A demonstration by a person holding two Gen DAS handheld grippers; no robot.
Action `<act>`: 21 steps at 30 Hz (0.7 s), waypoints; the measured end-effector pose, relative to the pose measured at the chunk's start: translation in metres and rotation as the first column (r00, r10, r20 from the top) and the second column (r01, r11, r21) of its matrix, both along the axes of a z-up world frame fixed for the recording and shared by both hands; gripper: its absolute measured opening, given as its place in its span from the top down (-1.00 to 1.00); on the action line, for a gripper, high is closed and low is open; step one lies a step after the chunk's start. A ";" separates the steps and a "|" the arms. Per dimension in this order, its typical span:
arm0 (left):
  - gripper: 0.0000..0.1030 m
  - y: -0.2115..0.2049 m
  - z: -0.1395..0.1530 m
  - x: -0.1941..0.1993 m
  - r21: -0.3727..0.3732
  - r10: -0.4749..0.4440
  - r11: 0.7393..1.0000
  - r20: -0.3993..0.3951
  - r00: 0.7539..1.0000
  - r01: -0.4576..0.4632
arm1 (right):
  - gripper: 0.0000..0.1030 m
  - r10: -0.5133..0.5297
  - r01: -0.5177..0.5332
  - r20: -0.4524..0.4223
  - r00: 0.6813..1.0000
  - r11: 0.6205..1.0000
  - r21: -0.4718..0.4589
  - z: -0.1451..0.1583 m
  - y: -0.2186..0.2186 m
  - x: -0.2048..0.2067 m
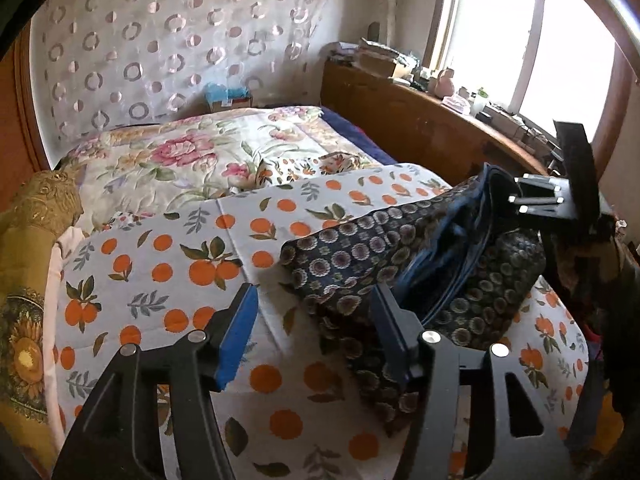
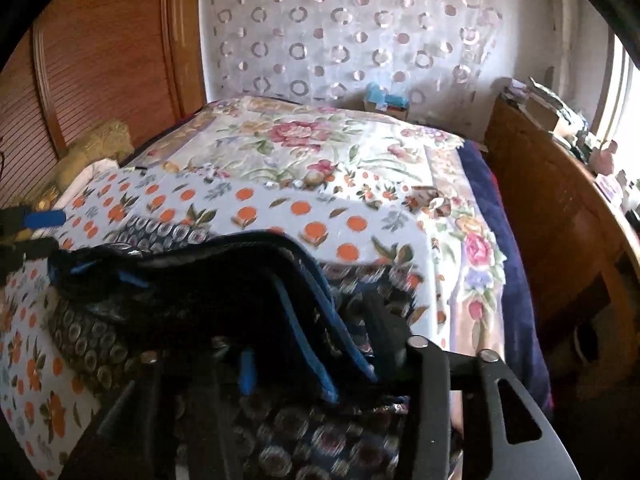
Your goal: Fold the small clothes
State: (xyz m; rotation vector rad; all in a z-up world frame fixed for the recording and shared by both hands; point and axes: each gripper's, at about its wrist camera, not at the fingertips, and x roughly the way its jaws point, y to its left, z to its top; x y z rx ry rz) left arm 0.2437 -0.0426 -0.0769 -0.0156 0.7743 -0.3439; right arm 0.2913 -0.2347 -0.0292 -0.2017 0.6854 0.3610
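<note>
A small dark navy garment (image 1: 400, 264) with round flower prints and a blue waistband lies on the orange-print sheet (image 1: 168, 256) of the bed. My left gripper (image 1: 312, 312) is open and empty, its blue pads just left of the garment's near edge. My right gripper (image 1: 532, 200) shows at the right, gripping the garment's waistband and lifting it. In the right wrist view the garment (image 2: 240, 288) is draped over my right gripper (image 2: 320, 364), whose fingers are mostly hidden by the cloth; the left gripper's blue pad (image 2: 44, 218) shows at the far left.
A floral quilt (image 1: 192, 160) covers the far half of the bed. A wooden sideboard (image 1: 420, 120) with clutter runs along the right under a window. A yellow-green sunflower cloth (image 1: 24, 280) lies at the left. A circle-patterned curtain (image 2: 352, 28) hangs behind.
</note>
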 end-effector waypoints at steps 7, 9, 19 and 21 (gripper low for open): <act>-0.16 -0.003 -0.010 0.013 0.001 -0.011 1.000 -0.027 1.000 0.011 | -0.05 -0.071 0.070 0.048 0.996 0.997 0.027 0.016 -0.008 0.005; -0.16 -0.003 -0.011 0.015 -0.007 -0.012 1.000 -0.032 0.999 0.012 | -0.11 -0.079 0.076 0.067 0.995 0.996 0.040 0.019 -0.010 -0.007; -0.33 -0.009 0.000 0.016 -0.022 -0.055 0.998 -0.012 0.998 0.054 | -0.32 -0.141 0.141 -0.002 0.990 0.989 0.032 -0.010 -0.027 -0.037; -0.39 -0.013 -0.001 0.019 -0.013 -0.063 0.998 -0.017 0.998 0.062 | -0.32 -0.149 0.150 -0.031 0.988 0.988 0.046 -0.020 -0.030 -0.034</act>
